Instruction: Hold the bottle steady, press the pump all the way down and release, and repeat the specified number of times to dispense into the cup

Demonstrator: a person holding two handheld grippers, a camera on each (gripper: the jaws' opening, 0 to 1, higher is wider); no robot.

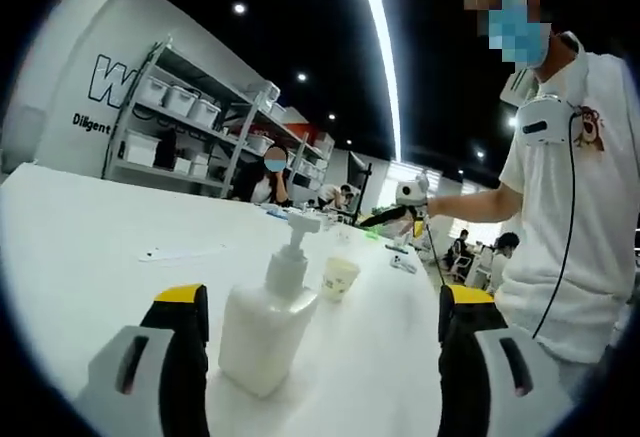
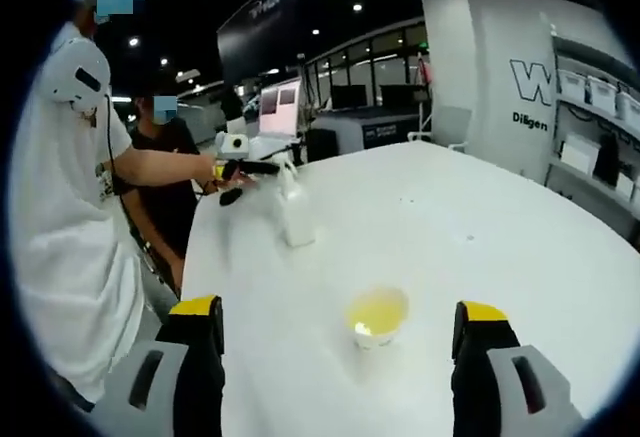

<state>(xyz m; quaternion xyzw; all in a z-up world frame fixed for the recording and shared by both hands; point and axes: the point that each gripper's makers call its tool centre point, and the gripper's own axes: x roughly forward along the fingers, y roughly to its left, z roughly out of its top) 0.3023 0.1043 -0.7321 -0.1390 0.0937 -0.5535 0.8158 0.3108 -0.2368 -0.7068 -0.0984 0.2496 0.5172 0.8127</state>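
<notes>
A white pump bottle (image 1: 268,327) stands upright on the white table (image 1: 90,247), just ahead of my left gripper (image 1: 322,302) and nearer its left jaw; the jaws are wide apart and touch nothing. Its pump head (image 1: 302,222) is up. Beyond it sits a small pale-yellow cup (image 1: 340,277). In the right gripper view the cup (image 2: 377,317) lies close ahead of my open right gripper (image 2: 338,309), and the bottle (image 2: 296,212) stands farther back. The left gripper (image 2: 248,177) is beside that bottle, in a person's hand. The right gripper (image 1: 388,217) shows far behind the cup.
A person in a white shirt (image 1: 560,207) stands at the table's side, holding both grippers. Shelves with white bins (image 1: 185,107) line the far wall. Other people (image 1: 272,182) sit beyond the table. A thin pen-like item (image 1: 180,253) lies on the table.
</notes>
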